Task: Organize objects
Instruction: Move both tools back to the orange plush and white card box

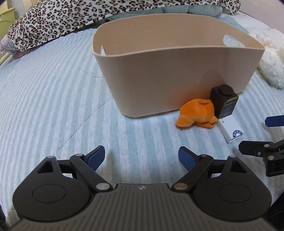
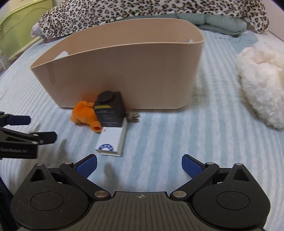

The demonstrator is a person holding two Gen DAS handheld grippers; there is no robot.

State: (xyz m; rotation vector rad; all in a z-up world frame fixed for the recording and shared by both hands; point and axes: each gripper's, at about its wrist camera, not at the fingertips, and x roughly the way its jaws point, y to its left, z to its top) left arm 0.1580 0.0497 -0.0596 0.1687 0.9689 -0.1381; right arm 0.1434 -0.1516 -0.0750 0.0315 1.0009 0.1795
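A beige plastic basket (image 1: 166, 78) with handle holes stands on the striped bed; it also shows in the right wrist view (image 2: 124, 74). Against its near wall lie an orange plush toy (image 1: 197, 113) (image 2: 85, 115), a dark brown box with a round cap (image 1: 224, 100) (image 2: 110, 110) and a white box with a blue mark (image 1: 230, 132) (image 2: 111, 142). A small grey thing (image 2: 133, 117) lies beside the dark box. My left gripper (image 1: 142, 158) is open and empty, short of the basket. My right gripper (image 2: 139, 166) is open and empty, just short of the white box.
A fluffy white plush (image 2: 262, 83) (image 1: 271, 58) lies right of the basket. A leopard-print blanket (image 1: 62, 19) (image 2: 142, 10) and a teal quilt (image 2: 218, 23) lie behind it. Green furniture (image 2: 19, 23) stands at the far left, past the bed's edge.
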